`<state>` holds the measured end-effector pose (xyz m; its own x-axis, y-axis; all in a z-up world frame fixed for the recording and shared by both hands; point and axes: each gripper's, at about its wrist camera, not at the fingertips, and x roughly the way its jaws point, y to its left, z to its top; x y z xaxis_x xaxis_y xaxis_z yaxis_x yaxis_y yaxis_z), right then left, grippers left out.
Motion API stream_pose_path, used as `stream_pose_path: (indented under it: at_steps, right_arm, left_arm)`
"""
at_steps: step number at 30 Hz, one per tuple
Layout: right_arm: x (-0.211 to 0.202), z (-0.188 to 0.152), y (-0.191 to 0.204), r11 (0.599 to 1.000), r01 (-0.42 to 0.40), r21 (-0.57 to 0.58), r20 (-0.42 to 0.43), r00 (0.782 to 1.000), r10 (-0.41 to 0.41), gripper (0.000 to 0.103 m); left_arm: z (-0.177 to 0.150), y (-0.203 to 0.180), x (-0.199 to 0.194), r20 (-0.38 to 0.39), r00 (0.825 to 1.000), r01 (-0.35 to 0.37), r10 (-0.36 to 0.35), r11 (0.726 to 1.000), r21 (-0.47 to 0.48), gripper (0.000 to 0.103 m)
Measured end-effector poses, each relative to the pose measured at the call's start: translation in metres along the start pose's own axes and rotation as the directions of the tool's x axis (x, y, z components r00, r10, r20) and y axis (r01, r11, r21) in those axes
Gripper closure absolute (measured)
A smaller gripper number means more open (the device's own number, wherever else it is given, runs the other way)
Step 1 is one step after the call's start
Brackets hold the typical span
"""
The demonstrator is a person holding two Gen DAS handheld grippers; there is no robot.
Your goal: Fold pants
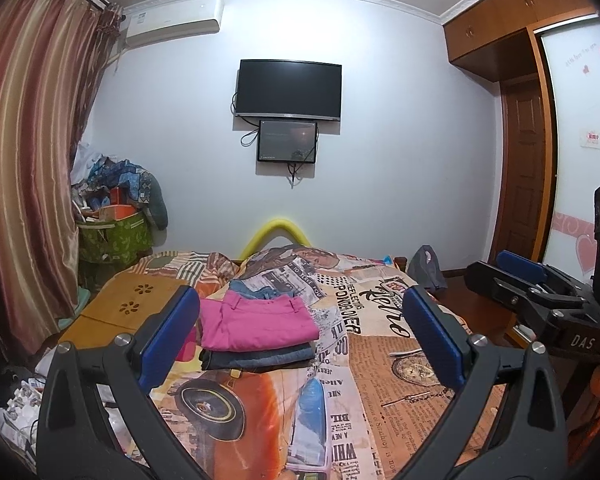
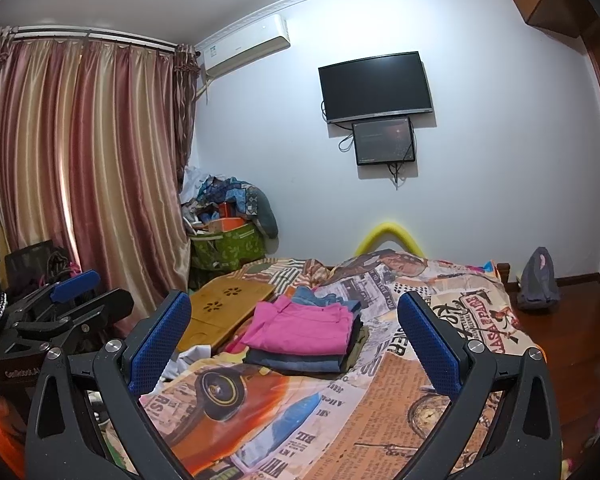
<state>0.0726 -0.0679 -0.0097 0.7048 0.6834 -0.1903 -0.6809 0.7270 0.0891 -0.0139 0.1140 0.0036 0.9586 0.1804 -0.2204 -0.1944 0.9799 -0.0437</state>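
A bed (image 1: 380,380) fills the lower part of both views, covered by a smooth printed spread with newspaper lettering, an orange vintage car and a pocket watch. Behind it stands a pale wall carrying a dark flat television (image 1: 288,90) with a smaller screen (image 1: 287,141) just beneath it. Glossy striped curtains (image 2: 80,168) in red and gold hang in deep vertical folds beside the bed's left edge, and a green patterned bin (image 2: 228,246) heaped with cloth sits near the bed's far left corner. A flat bamboo lap tray (image 1: 128,308) with flower-shaped cutouts lies along the left edge of the bed.

Near the middle of the bed, toward that left edge, rests a low stack of folded garments. The pink pants (image 1: 256,320) lie on top, folded into a neat soft rectangle, with folded dark denim (image 1: 260,358) beneath and a lighter blue garment (image 1: 266,290) just behind.

The left tongs (image 1: 300,336) stand wide apart, their blue dimpled pads framing the stack, gripping nothing. The right tongs (image 2: 294,338) are likewise spread wide and empty, the pink pants lying ahead between their pads, apart from both. Each view shows the other tool at its outer side.
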Motion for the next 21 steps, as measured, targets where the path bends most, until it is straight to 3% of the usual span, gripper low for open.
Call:
stream_pose_path:
  at_steps: [21]
  right_arm:
    - [-0.0021,0.0010,-0.0019,1.000,0.008,-0.004,-0.002,1.000,-0.008,0.000]
  left_arm:
    - [-0.0029,-0.0014,0.0022,-0.006,1.000,0.003,-0.003,1.000,-0.001,0.000]
